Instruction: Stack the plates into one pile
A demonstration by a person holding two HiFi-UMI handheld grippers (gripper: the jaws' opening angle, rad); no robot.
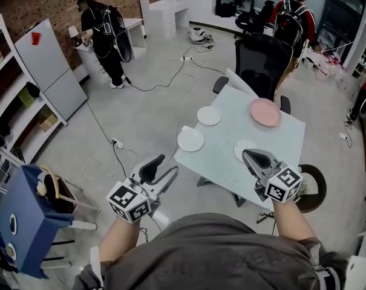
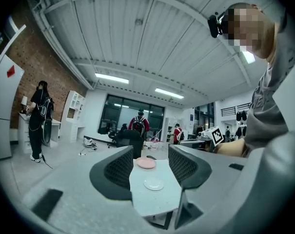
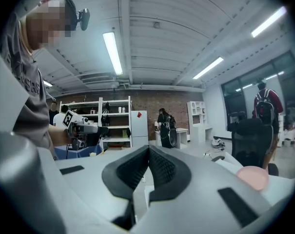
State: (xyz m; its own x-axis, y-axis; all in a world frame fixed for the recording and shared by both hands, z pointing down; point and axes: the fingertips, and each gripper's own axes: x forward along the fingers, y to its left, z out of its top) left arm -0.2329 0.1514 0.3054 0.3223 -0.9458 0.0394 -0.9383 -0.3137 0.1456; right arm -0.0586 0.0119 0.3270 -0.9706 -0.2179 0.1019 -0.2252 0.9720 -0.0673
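A pale table (image 1: 228, 132) carries a pink plate (image 1: 265, 112) at its far right and two white plates (image 1: 209, 115) (image 1: 190, 139) near its left edge. A third white plate (image 1: 243, 148) is partly hidden behind my right gripper (image 1: 249, 155), which hovers over the table's near edge with its jaws shut on nothing. My left gripper (image 1: 166, 165) is open, off the table's near-left corner. In the left gripper view a white plate (image 2: 153, 184) and the pink plate (image 2: 146, 163) show between the open jaws. The right gripper view catches the pink plate (image 3: 253, 177) at the right.
A black office chair (image 1: 262, 56) stands at the table's far side and a dark round stool (image 1: 311, 189) at its right. A blue cart (image 1: 25, 222) is at my left. Cables (image 1: 116, 145) run over the floor. Two people stand far off at the back.
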